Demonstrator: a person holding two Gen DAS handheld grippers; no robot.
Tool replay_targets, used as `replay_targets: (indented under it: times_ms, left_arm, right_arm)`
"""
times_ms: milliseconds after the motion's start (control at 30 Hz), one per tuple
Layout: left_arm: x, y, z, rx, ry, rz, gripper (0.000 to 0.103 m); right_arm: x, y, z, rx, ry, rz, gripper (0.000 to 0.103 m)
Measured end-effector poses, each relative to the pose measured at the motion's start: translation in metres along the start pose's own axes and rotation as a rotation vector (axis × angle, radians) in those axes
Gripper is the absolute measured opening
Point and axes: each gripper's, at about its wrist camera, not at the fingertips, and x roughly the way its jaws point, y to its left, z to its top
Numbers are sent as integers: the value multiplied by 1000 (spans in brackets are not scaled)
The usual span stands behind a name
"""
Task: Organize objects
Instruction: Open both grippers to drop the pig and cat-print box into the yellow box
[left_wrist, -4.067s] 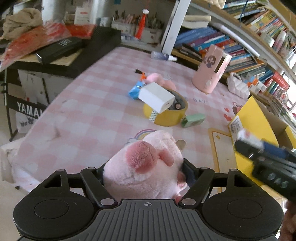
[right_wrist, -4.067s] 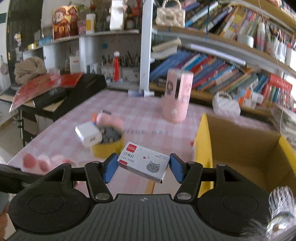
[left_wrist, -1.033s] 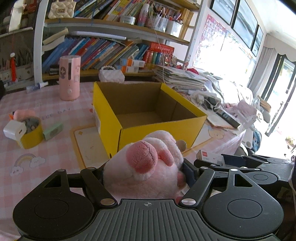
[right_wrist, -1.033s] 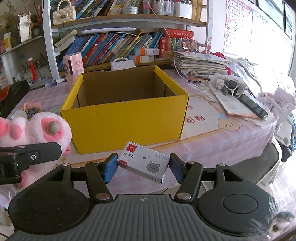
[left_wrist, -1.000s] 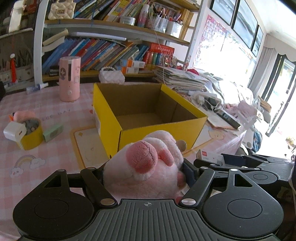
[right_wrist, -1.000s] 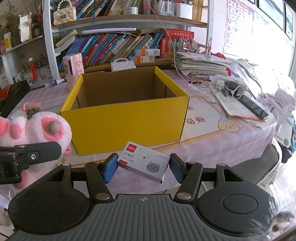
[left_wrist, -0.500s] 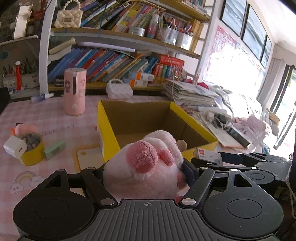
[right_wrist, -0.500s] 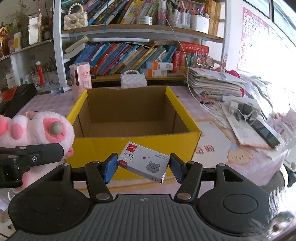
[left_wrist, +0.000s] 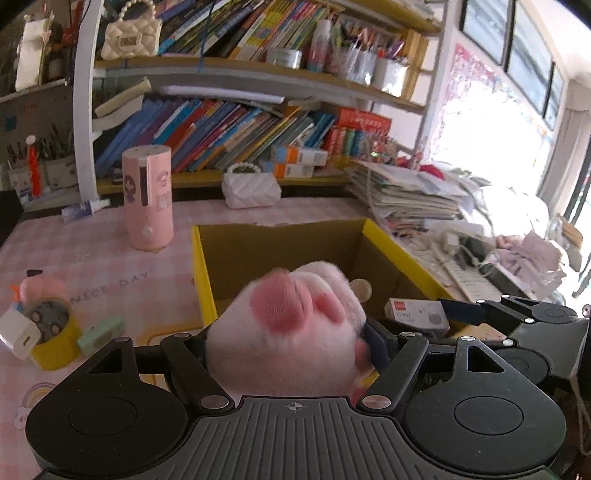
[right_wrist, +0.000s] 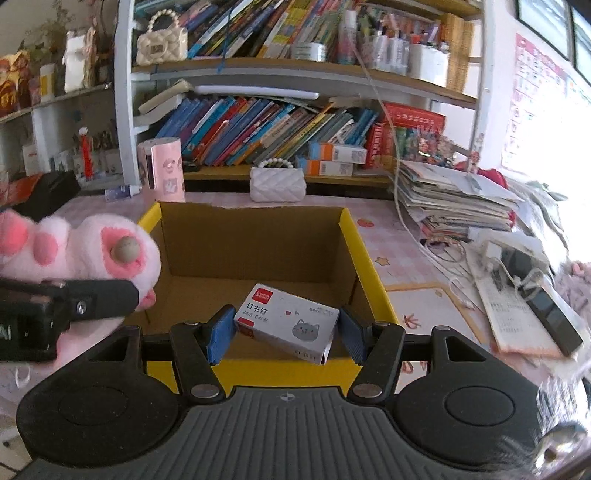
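Plush toy (left_wrist: 291, 328) low in the left wrist frame, squeezed between the left gripper (left_wrist: 295, 354) fingers; soft, light, squashy, best gripped deep around its body; small staple box (right_wrist: 286, 323) at lower centre of the right wrist frame, clamped endwise by the right gripper (right_wrist: 284, 332); stiff, light, thin card likely to crush under hard pressure; both hovering over the near rim of the open yellow box (right_wrist: 365, 258), apparently bare inside; near wall and the neighbouring gripper the likely snags; beyond, white purse (right_wrist: 277, 187), pink canister (right_wrist: 160, 169), paper stack (right_wrist: 454, 201) at right, bookshelf (right_wrist: 266, 127) across the top.

Pink plush toy (left_wrist: 295, 332), white staple box (right_wrist: 286, 323), yellow carton (right_wrist: 365, 258), pink-checked tablecloth (left_wrist: 92, 258).
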Motion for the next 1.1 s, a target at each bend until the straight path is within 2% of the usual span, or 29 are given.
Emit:
replay_targets:
  times_ms: [167,333,467,533,733,933,1033,1100]
  left_arm:
    - [24,3,11,-20,36,14,75]
    - [44,-1,20,22,52,29,64]
    - [62,0,23,30,93,45,57]
    - [68,2,22,24,114,58,57]
    - [67,1,18,9,115,59,57]
    - [49,-2,19,7,58,75,59]
    - [34,-1,19,-1,16,92,72]
    - [23,0,18,-9,-19,102,75]
  right_arm:
    - [31,-2,3,-49,82,53,58]
    - [49,-4,13,-96,113,143,58]
    - [55,-1,20,-151,131,190,58]
    - [57,-2,22,-155,152,211,58]
    - [67,-12,21,-54,227,266,58]
    - [66,-12,19,-50,214,255,64]
    - [63,-11,18,-45,195,243,65]
    - [55,-10,18,-41,164,229,66]
